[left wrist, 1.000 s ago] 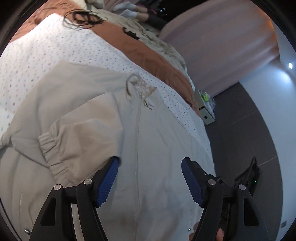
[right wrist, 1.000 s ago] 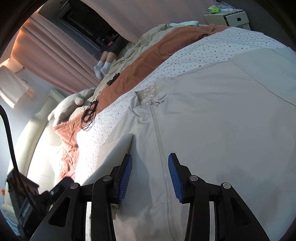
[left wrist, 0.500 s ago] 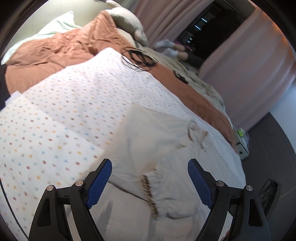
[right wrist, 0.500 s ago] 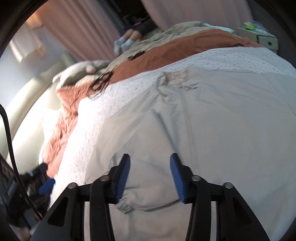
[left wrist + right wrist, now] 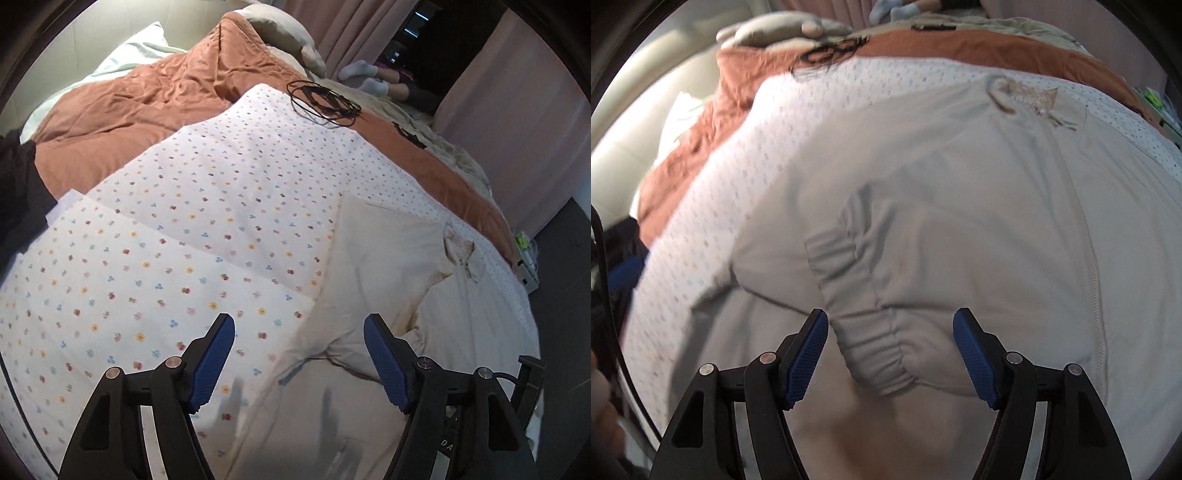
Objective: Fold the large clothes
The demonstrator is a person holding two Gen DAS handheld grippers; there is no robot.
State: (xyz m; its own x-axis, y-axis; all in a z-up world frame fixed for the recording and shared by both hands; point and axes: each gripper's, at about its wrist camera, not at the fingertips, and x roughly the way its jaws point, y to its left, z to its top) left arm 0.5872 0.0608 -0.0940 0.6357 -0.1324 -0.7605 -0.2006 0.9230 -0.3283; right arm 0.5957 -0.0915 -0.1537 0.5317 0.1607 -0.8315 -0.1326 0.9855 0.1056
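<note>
A beige zip-front jacket (image 5: 979, 221) lies flat on a white dotted sheet (image 5: 184, 229) on the bed. One sleeve is folded across the body, its gathered cuff (image 5: 875, 354) just ahead of my right gripper (image 5: 890, 354), which is open and empty above it. My left gripper (image 5: 299, 354) is open and empty above the jacket's left edge (image 5: 354, 295), where it meets the sheet. The collar (image 5: 460, 247) shows at the right in the left wrist view and at the upper right in the right wrist view (image 5: 1027, 92).
A rust-brown quilt (image 5: 147, 92) lies behind the sheet, with a black cable coil (image 5: 321, 99) on it. A person's socked feet (image 5: 364, 75) rest at the far end. Pink curtains (image 5: 517, 92) and dark floor (image 5: 561, 266) are to the right.
Both grippers have swung left across the jacket. The right gripper's jaws have opened wider and now hover over the folded sleeve cuff. The left gripper now looks over the jacket's left edge.
</note>
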